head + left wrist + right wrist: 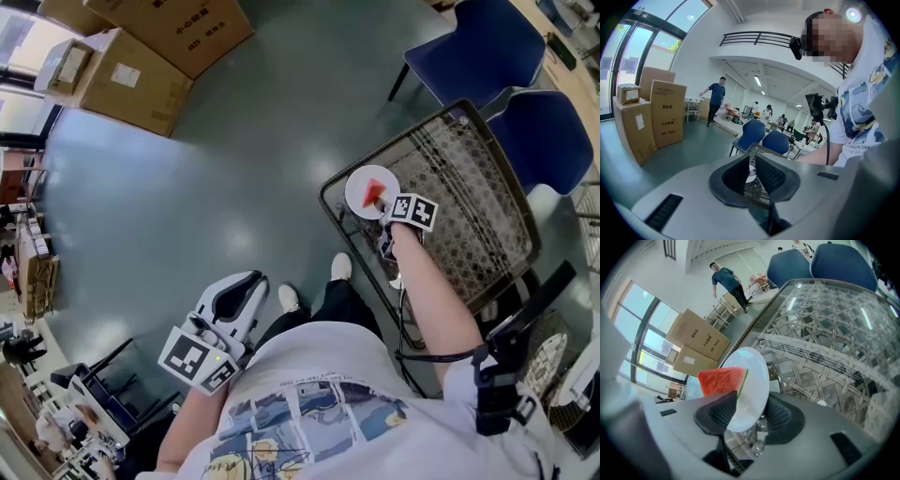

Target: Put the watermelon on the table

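A red watermelon wedge [373, 190] [721, 379] lies on a white plate [359, 184] [754, 380]. The plate sits at the near left corner of the glass-topped wicker table [469, 187] [825, 324]. My right gripper [382, 217] [753, 397] reaches steeply down to the plate's near edge. Its jaws stand wide apart on either side of the rim, and the pads do not press on it. My left gripper [242, 284] [753, 158] hangs over the floor well to the left of the table. Its jaws are a little apart with nothing between them.
Two blue chairs [478, 42] [548, 136] stand behind the table. Cardboard boxes [141, 66] are stacked at the far left on the grey floor. My shoes [342, 267] are just left of the table's frame. A person [729, 280] stands far off.
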Action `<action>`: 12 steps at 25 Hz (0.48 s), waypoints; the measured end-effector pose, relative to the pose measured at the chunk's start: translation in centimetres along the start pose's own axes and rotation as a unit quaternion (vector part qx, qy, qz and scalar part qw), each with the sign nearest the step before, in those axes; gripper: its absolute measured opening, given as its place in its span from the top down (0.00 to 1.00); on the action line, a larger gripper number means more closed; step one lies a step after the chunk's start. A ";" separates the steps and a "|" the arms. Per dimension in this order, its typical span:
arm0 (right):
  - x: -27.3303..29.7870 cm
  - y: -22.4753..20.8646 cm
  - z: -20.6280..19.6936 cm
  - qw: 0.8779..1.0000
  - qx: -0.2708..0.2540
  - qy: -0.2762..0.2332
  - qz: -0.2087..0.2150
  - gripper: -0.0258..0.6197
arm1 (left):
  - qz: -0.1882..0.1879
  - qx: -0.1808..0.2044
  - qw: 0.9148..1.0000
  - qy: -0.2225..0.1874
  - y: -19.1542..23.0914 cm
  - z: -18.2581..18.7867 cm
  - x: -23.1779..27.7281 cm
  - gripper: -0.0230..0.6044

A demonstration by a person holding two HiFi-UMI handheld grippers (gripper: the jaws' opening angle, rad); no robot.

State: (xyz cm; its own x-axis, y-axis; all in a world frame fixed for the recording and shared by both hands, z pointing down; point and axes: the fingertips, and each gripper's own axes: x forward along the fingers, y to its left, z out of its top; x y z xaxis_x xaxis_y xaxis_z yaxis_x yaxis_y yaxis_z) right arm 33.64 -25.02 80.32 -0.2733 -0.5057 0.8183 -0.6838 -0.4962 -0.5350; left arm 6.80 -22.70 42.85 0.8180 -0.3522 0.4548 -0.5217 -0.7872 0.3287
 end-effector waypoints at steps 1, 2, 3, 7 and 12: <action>0.0 0.0 -0.1 1.000 -0.015 0.005 -0.013 0.72 | 0.000 0.001 1.000 0.000 0.0 0.0 0.0 0.89; 0.1 -0.1 -0.1 0.999 -0.030 0.009 -0.025 0.72 | -0.001 0.002 1.000 0.001 0.1 0.0 0.0 0.89; 0.1 -0.2 -0.1 0.998 -0.043 0.013 -0.036 0.71 | -0.001 0.002 1.000 0.001 0.1 0.0 0.1 0.89; 0.0 -0.9 0.1 0.996 -0.067 0.016 -0.059 0.69 | -0.002 0.005 1.000 0.004 -0.1 -0.1 0.6 0.89; -0.5 -1.4 -0.2 0.995 -0.074 0.012 -0.068 0.69 | -0.007 0.011 1.000 0.011 -0.4 -0.2 0.5 0.89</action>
State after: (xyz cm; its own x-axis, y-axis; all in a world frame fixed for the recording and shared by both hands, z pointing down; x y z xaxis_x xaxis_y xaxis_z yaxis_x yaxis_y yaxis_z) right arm 34.63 -23.92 80.72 -0.1869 -0.4229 0.8867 -0.8073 -0.4481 -0.3839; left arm 7.41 -22.47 43.14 0.8195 -0.3309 0.4680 -0.5048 -0.8033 0.3159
